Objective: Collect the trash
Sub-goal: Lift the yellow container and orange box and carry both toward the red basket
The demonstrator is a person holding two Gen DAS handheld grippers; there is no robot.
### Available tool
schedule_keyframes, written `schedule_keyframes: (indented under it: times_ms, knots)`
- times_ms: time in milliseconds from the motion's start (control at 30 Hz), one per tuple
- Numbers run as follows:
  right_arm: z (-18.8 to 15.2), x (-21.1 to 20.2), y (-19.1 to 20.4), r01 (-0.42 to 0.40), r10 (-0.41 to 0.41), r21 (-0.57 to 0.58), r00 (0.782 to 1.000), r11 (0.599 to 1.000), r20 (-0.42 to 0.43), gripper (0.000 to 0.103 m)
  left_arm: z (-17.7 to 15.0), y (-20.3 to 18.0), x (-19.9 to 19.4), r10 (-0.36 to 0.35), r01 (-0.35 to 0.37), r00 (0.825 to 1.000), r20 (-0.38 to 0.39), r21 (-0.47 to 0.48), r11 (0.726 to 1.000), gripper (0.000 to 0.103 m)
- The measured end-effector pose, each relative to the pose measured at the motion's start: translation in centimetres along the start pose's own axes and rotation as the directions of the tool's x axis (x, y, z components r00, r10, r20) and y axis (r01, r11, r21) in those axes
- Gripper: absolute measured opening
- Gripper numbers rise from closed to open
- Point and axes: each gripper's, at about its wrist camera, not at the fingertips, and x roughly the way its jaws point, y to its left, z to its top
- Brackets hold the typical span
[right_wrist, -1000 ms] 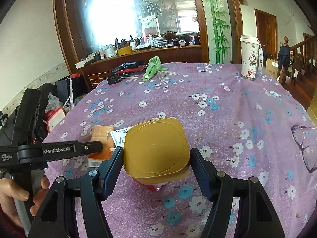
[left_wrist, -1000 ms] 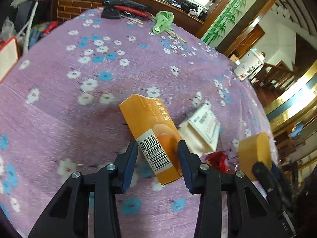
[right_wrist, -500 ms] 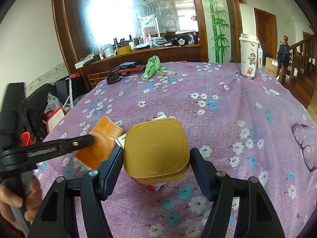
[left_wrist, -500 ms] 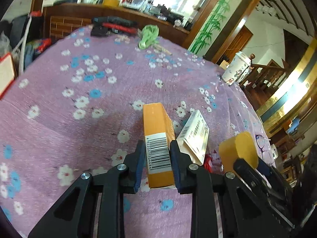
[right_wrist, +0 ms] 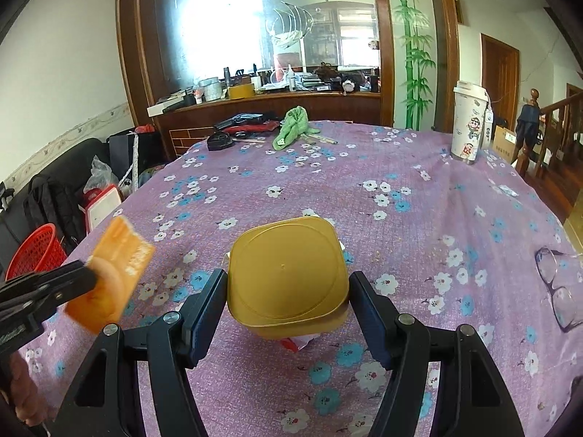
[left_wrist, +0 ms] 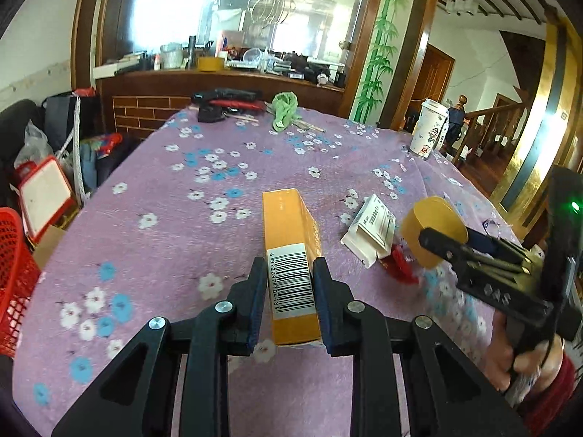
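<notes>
The left gripper (left_wrist: pixel 288 291) pinches an orange box (left_wrist: pixel 291 240) across its narrow sides, near the barcode end, and holds it clear of the purple flowered surface (left_wrist: pixel 175 218). From the right wrist view the box hangs tilted, with most of its length sticking out past the pads. That long overhang is the main risk: if the hand swings fast, the box may pivot between the pads or slide out, since cardboard this light gives little resistance and may also crush inward.

The right gripper (right_wrist: pixel 288 291) has its fingers spread wide around a yellow tub (right_wrist: pixel 286 273), its flat base facing the camera. The pads sit at the tub's sides, and it appears to be held off the surface, but I judge the grip shallow; the smooth tapered plastic could slip forward.

A white box (left_wrist: pixel 371 231) and a red wrapper (left_wrist: pixel 399 264) lie on the surface close under the tub, so lowering either gripper carelessly could knock them about. A pair of glasses (right_wrist: pixel 557 287) lies to the right and is not trash. The red basket (right_wrist: pixel 36 251) stands below the surface's left edge; a drop from too far out could miss it.
</notes>
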Motion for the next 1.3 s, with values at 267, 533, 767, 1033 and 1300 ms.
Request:
schedule_keyframes:
  times_ms: [267, 533, 767, 1033, 1300]
  knots:
    - [-0.4, -3.8, 3.3, -0.033, 0.033, -0.018, 0.999, 0.999, -0.004, 0.072, -0.7, 1.8, -2.7, 0.004, -0.004, 0.999, 0.032, 0.001, 1.000, 0.024]
    - [-2.5, -5.7, 7.1, -0.080, 0.079, -0.045, 0.997, 0.996, -0.022, 0.072, -1.6, 3.2, -4.5, 0.008, -0.008, 0.999, 0.047, -0.007, 1.000, 0.024]
    - [-3.2, -5.5, 9.1, -0.095, 0.093, -0.055, 0.995, 0.994, -0.045, 0.072, -2.2, 4.4, -5.9, 0.008, -0.007, 0.998, 0.059, -0.014, 1.000, 0.024]
    - [-3.5, -4.8, 10.6, -0.100, 0.095, -0.065, 0.993, 0.993, -0.076, 0.072, -2.6, 5.9, -6.4, 0.009, -0.006, 0.998, 0.062, -0.042, 0.999, 0.024]
    - [-3.2, -4.2, 12.8, -0.123, 0.113, -0.094, 0.988, 0.988, -0.106, 0.072, -2.8, 8.0, -7.5, 0.012, -0.004, 0.996, 0.087, -0.085, 0.996, 0.024]
